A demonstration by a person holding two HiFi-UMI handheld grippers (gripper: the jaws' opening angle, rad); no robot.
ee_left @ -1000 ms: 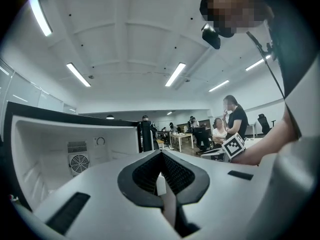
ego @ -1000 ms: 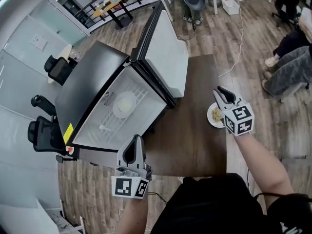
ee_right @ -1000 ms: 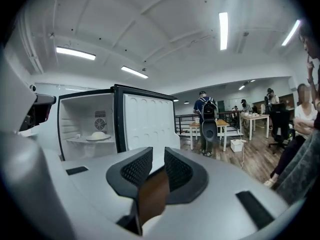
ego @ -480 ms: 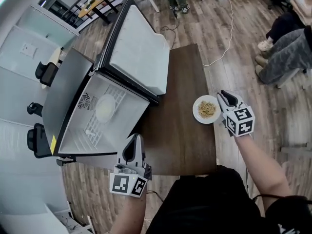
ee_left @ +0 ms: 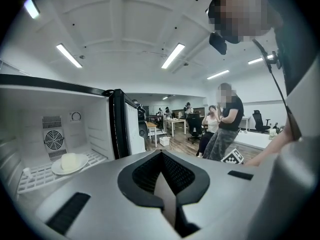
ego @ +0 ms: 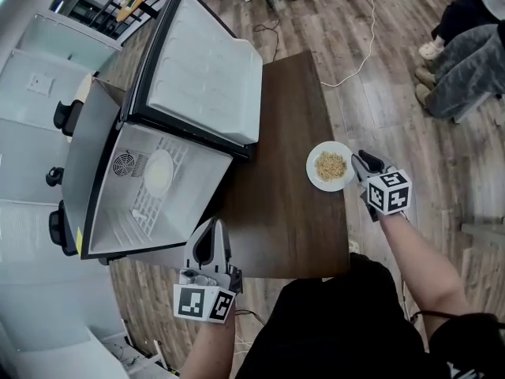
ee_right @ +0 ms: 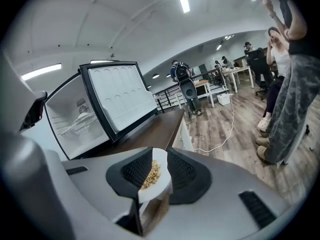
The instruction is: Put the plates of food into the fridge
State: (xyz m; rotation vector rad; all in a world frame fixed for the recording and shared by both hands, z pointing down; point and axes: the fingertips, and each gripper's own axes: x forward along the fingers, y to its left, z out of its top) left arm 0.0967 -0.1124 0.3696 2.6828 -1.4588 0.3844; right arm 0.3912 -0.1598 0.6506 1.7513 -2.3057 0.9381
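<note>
Fingers point(ee_right: 132, 172) of the right gripper point(ego: 357, 161) pinch the rim of the white plate of food point(ego: 330, 166), just left of them at the edge of the dark table point(ego: 288, 219). The left gripper point(ego: 207, 229) has its fingers pressed together, holding nothing. Just ahead of them is the open fridge point(ego: 101, 172), where a second plate point(ego: 158, 172) lies on the wire shelf.
</note>
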